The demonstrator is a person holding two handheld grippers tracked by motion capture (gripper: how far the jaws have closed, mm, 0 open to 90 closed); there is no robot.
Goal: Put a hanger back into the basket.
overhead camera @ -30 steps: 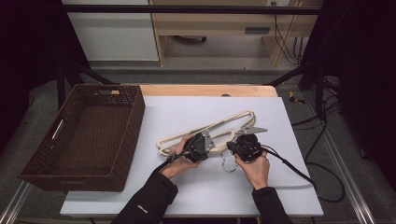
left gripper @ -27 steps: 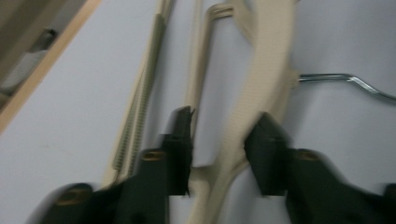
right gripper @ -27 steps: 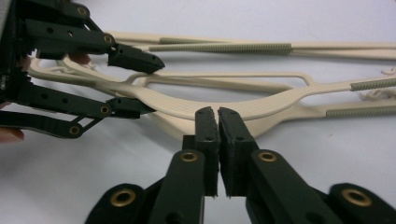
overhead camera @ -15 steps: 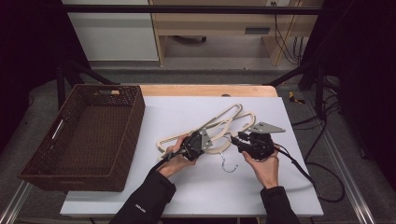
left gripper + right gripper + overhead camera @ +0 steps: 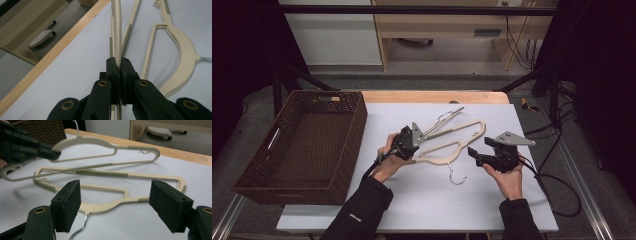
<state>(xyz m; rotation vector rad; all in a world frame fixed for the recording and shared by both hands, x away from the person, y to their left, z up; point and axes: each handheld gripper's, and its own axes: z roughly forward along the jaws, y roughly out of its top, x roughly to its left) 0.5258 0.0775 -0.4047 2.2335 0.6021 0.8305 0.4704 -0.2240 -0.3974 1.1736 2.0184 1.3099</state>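
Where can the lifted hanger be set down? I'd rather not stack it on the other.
Free: the table near edge below the hangers, and the strip beside the basket. Crowded: the middle, where the left gripper holds one hanger over the lying hanger.

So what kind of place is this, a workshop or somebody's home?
Probably a lab or test room rather than a home. A white-topped table sits inside a dark metal frame, cables trail over the floor, and the props are just cream hangers and a brown basket.
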